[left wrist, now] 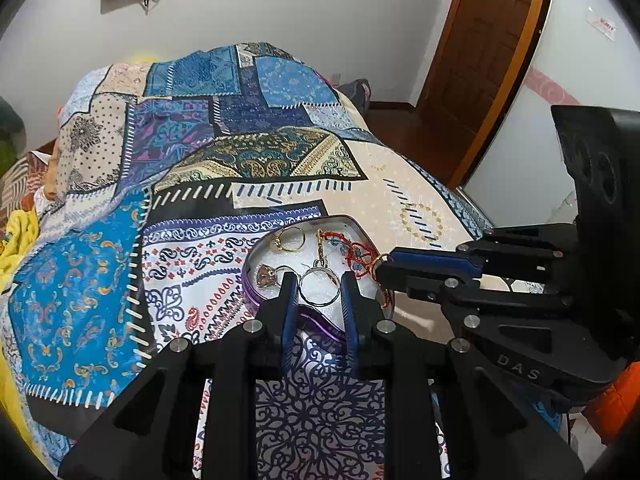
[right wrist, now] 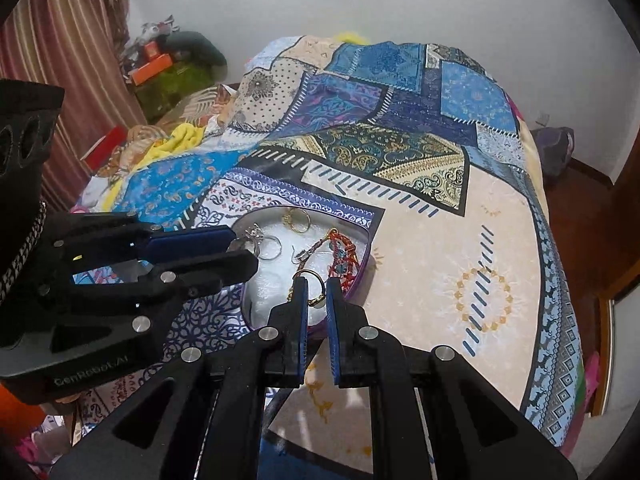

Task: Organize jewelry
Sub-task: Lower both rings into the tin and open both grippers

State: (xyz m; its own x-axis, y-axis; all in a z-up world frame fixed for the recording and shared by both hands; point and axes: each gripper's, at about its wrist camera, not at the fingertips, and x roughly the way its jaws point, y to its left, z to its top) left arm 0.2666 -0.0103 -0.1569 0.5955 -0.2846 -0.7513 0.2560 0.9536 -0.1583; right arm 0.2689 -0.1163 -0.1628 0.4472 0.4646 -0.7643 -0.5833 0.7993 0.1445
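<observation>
A purple-rimmed tin with white lining (left wrist: 256,296) (right wrist: 256,300) lies on the patchwork bedspread. It holds a gold ring (left wrist: 290,239) (right wrist: 298,220), a stone ring (left wrist: 268,276), a silver ring (left wrist: 319,289) (right wrist: 269,247) and a red beaded piece (left wrist: 352,252) (right wrist: 342,254). My left gripper (left wrist: 319,282) (right wrist: 240,248) is open with its fingers on either side of the silver ring. My right gripper (right wrist: 317,290) (left wrist: 380,266) is narrowly open over the tin's near edge, with a gold hoop earring (right wrist: 312,286) between its fingers.
The patchwork bedspread (left wrist: 224,148) (right wrist: 440,208) covers the bed. A wooden door (left wrist: 480,40) stands at the right. Clutter, yellow cloth (right wrist: 176,140) and a striped curtain (right wrist: 60,40) lie at the bed's left side.
</observation>
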